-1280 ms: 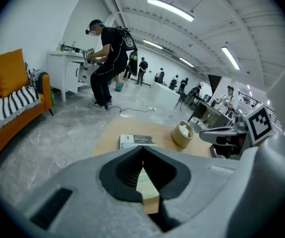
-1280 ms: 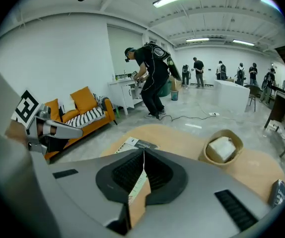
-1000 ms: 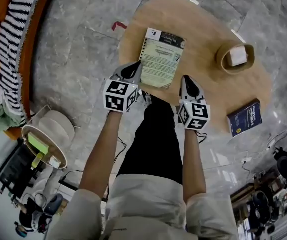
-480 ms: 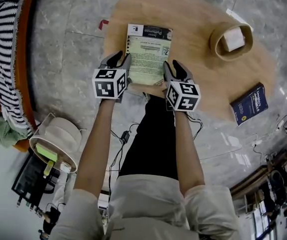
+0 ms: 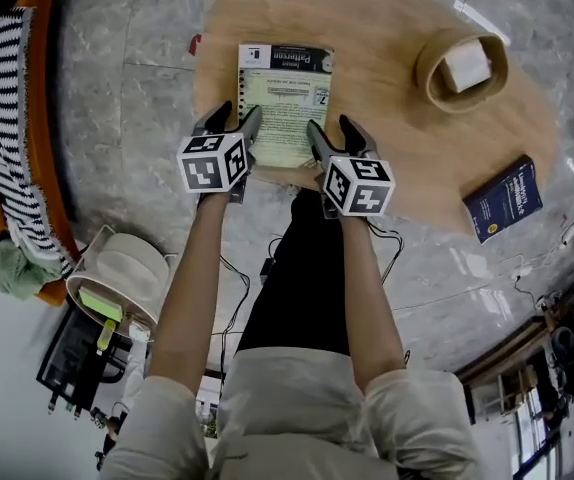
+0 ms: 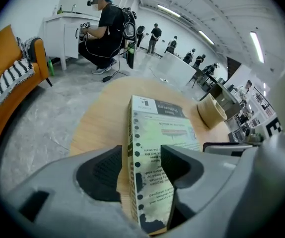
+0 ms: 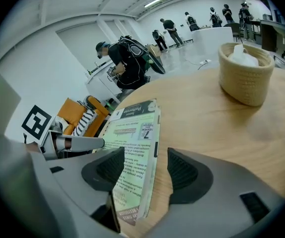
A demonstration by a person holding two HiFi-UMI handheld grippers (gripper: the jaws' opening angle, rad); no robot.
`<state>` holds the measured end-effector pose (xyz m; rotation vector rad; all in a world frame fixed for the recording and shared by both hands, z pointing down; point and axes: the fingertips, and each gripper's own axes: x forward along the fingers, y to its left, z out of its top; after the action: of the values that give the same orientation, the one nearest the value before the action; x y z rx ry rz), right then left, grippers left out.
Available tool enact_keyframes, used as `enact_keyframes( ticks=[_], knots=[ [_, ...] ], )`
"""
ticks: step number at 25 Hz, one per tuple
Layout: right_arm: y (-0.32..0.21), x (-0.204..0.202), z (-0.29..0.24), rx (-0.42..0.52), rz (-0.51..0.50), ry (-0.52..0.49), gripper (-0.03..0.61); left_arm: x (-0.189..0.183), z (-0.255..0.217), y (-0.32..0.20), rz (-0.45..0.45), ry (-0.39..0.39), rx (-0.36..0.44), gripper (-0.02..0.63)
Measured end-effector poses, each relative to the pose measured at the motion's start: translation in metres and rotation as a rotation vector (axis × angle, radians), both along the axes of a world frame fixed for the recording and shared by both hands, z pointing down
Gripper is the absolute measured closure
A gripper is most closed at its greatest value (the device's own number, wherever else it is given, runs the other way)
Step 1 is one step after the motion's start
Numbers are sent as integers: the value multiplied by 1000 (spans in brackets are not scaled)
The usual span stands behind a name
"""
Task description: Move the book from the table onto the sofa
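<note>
This looks like a big research hall with a small living-room corner inside. Long ceiling lights [image 6: 257, 46], white counters [image 6: 63, 31] and several people [image 6: 105, 29] with equipment fill the back. An orange sofa [image 6: 3, 53] and loose cables [image 5: 397, 243] are on the stone floor [image 5: 127, 88].

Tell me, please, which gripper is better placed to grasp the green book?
Probably the left gripper: its just-opened jaws straddle the green book at its spine, and the sofa lies on its side. The right gripper, also just opened, straddles the page edge.
</note>
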<state>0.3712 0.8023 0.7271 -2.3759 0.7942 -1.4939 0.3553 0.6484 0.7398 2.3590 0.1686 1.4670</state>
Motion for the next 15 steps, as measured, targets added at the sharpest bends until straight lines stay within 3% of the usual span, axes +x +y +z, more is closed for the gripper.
enact_keyframes(
  ticks=[15],
  knots=[
    [-26, 12, 14, 72, -36, -58, 345, 10, 6, 4, -1, 2, -60, 370]
  ],
)
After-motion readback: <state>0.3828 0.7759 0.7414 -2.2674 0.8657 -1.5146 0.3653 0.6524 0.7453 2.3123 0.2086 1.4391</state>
